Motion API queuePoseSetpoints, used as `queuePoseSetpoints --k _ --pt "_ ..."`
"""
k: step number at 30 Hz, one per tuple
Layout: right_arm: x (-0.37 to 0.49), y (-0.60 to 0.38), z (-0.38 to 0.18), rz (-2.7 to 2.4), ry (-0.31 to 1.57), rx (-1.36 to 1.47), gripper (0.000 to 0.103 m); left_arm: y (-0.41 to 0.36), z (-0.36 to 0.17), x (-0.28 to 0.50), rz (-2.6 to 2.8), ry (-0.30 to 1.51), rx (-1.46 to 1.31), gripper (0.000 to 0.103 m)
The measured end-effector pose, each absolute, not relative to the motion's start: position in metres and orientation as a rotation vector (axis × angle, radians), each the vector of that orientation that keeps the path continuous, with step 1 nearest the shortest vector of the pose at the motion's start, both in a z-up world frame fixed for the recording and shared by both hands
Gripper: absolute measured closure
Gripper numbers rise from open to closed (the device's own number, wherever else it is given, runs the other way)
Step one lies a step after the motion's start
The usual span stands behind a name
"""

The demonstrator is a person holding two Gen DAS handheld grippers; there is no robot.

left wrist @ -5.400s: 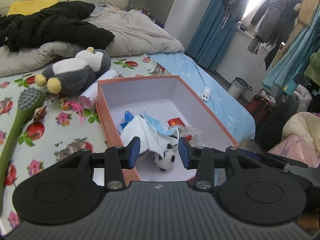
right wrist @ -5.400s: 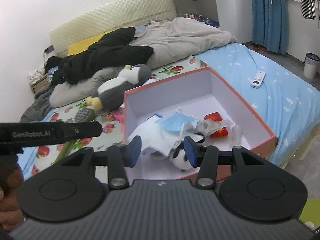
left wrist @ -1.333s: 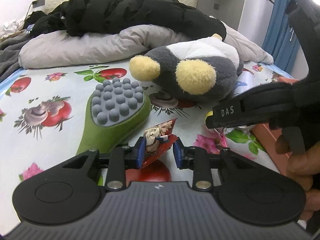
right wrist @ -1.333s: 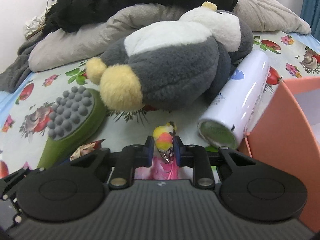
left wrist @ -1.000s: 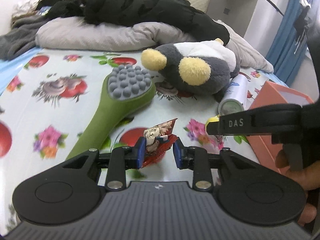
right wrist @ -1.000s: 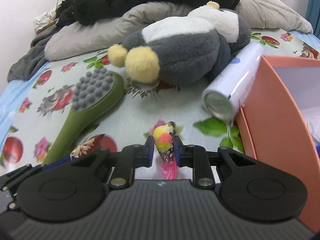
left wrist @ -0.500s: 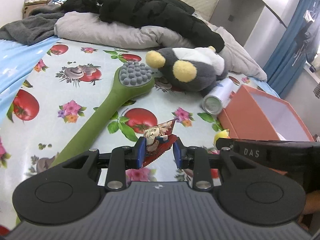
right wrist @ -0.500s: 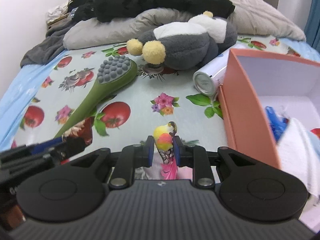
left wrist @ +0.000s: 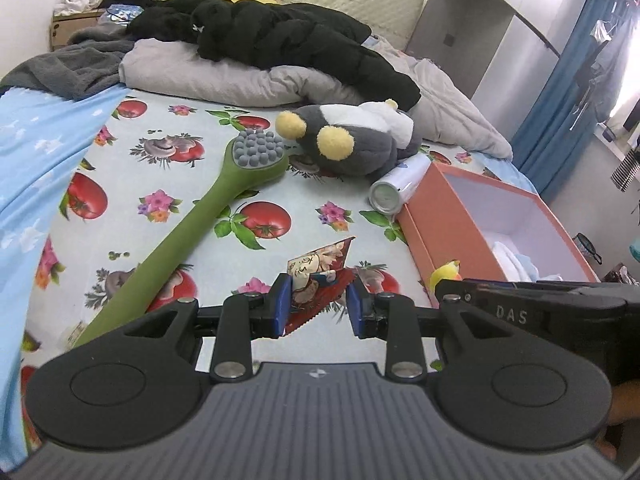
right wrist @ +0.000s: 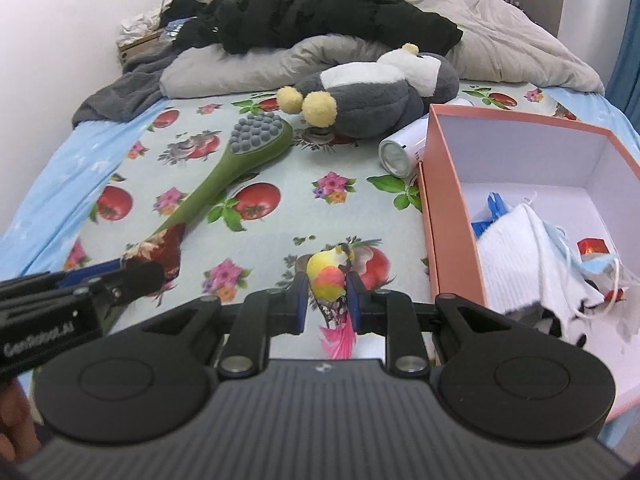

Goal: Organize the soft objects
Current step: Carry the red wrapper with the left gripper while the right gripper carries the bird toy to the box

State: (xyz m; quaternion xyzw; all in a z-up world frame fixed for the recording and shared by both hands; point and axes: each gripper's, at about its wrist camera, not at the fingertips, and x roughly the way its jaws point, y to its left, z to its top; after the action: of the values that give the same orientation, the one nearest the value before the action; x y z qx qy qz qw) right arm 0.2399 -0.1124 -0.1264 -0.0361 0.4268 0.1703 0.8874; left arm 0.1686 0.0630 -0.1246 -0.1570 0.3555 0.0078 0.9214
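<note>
Both grippers tilt downward — left gripper [left wrist: 319, 305] fingers pinch a red packet [left wrist: 318, 280], right gripper [right wrist: 327, 301] fingers what seems a toy bird [right wrist: 329, 276].

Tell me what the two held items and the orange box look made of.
Red packet: glossy printed film or foil, creased, likely. Toy bird: smooth painted body, maybe foam or plastic, with pink feather tail. Orange box: matte cardboard, thin straight walls, white inside.

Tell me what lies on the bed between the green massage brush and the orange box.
Only bare flowered sheet between the green massage brush and the orange box; the white can sits further back by the box corner. Right wrist view shows it.
</note>
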Motion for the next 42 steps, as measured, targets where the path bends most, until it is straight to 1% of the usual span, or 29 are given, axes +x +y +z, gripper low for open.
queuePoseSetpoints --k 9,20,27,31,39,40,41,42 --pt "0.204 -0.121 -0.1 0.395 0.844 -0.035 0.079 0.055 -0.104 0.131 0.012 0.739 -0.353 0.068" --pt "0.168 -0.129 -0.062 0.436 0.759 -0.02 0.079 0.049 -0.068 0.096 0.015 0.701 -0.368 0.068" --pt "0.161 -0.143 -0.056 0.42 0.743 0.005 0.079 0.035 -0.051 0.089 -0.009 0.669 -0.342 0.069" --pt "0.16 -0.154 -0.063 0.392 0.754 0.008 0.079 0.032 -0.062 0.092 -0.012 0.689 -0.339 0.069" --pt "0.156 -0.158 -0.099 0.388 0.848 -0.007 0.079 0.046 -0.117 0.1 -0.002 0.817 -0.372 0.067" --pt "0.155 -0.156 -0.106 0.392 0.863 -0.012 0.079 0.048 -0.125 0.1 0.001 0.837 -0.374 0.066" --pt "0.154 -0.155 -0.112 0.396 0.878 -0.015 0.079 0.049 -0.133 0.1 0.004 0.86 -0.375 0.062" --pt "0.153 -0.153 -0.119 0.4 0.894 -0.018 0.079 0.049 -0.14 0.101 0.002 0.876 -0.374 0.059"
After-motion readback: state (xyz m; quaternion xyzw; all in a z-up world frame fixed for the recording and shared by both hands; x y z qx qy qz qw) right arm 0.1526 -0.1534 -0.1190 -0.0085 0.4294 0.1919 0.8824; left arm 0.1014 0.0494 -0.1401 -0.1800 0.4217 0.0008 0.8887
